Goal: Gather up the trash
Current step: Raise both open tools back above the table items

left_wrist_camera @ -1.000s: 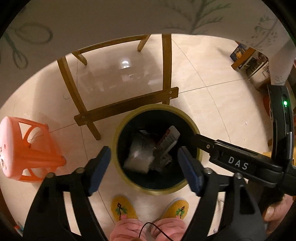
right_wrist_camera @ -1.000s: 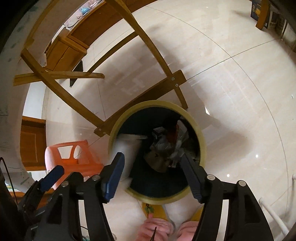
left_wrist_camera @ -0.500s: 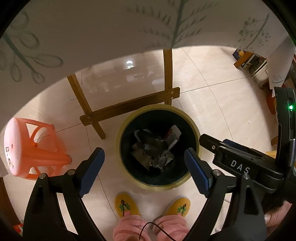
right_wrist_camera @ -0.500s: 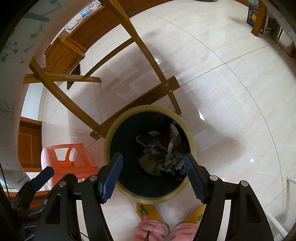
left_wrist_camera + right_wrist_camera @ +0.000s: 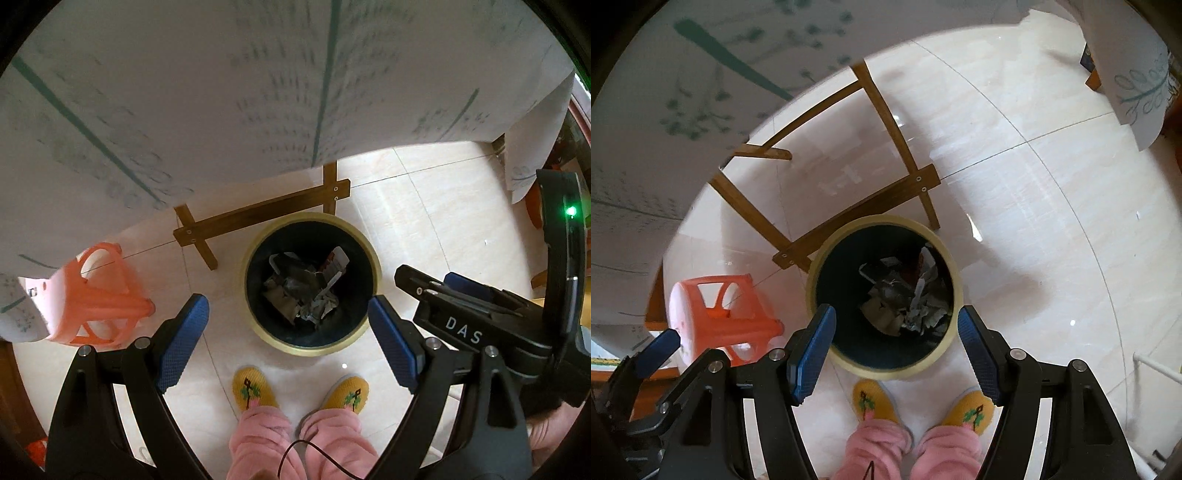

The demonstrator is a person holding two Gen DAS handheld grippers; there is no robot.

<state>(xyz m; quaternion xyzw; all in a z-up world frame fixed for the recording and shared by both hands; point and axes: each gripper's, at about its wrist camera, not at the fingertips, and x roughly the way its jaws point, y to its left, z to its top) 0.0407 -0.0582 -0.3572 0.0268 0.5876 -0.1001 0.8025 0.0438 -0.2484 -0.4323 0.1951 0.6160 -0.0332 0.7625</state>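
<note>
A: While both your grippers hang over the bin [image 5: 309, 284], check them: the left gripper [image 5: 288, 334] is spread wide with nothing between its fingers, and the right gripper [image 5: 897, 345] is released and empty too.

B: Where's the trash [image 5: 304, 288]?

A: Crumpled at the bottom of the bin, on the tiled floor [image 5: 1015, 184] just ahead of your slippers [image 5: 254, 393]. Lift straight and clear the hanging tablecloth [image 5: 221, 92]; the orange stool [image 5: 720, 314] and wooden legs [image 5: 857, 218] crowd that side.

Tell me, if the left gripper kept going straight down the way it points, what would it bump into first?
Probably the crumpled trash inside the yellow-rimmed bin. The left gripper is open and empty, and nothing shows between it and the bin, though depth is hard to judge.
</note>
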